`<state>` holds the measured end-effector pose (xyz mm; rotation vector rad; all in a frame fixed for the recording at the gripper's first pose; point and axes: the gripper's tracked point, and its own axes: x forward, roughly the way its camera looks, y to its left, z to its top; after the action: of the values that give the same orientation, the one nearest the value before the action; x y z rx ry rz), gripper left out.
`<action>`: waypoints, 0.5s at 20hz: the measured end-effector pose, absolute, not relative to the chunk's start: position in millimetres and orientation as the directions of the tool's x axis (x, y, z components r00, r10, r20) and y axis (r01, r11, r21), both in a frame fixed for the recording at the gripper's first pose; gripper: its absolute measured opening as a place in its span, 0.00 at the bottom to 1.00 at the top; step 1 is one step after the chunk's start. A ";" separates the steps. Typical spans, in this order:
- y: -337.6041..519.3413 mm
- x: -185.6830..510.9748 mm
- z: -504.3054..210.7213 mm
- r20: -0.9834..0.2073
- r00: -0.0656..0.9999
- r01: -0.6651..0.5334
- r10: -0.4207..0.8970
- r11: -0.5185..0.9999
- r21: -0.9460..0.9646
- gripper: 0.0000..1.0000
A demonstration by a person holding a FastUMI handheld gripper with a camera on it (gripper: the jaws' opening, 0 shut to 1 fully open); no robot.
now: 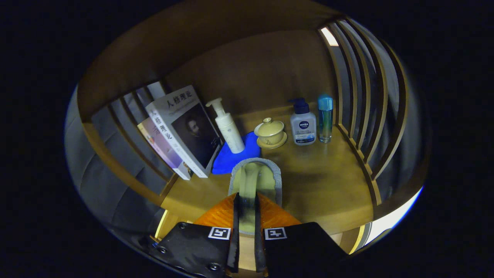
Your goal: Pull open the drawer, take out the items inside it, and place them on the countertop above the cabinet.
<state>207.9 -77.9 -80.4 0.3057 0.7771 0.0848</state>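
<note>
Grey-rimmed pad [255,181] clamped between hand-held gripper [246,200] fingers, above countertop [324,185].

The gripper [246,216] has two broad black housing blocks side by side, with matte faces and rounded outer corners. The left block carries small round screw heads [213,266] near its lower edge and its left corner. At each block's inner top corner sits a small square white marker printed with a black blocky pattern [219,233], one on either side of the centre line. Two thin, flat black fingers [236,216] run forward from between the blocks, narrow and parallel. Glossy orange wedge-shaped panels [218,214] flank the fingers, tapering toward their tips.
</note>
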 end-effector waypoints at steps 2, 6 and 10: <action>-78.1 217.1 -85.3 -0.684 0.708 0.044 0.176 0.955 0.292 0.18; -63.6 226.4 -96.3 -0.704 0.682 0.064 0.201 0.942 0.331 0.18; -61.0 235.7 -112.7 -0.727 0.659 0.100 0.196 0.934 0.343 0.18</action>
<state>235.7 -61.0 -112.7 0.3725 0.8554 0.0554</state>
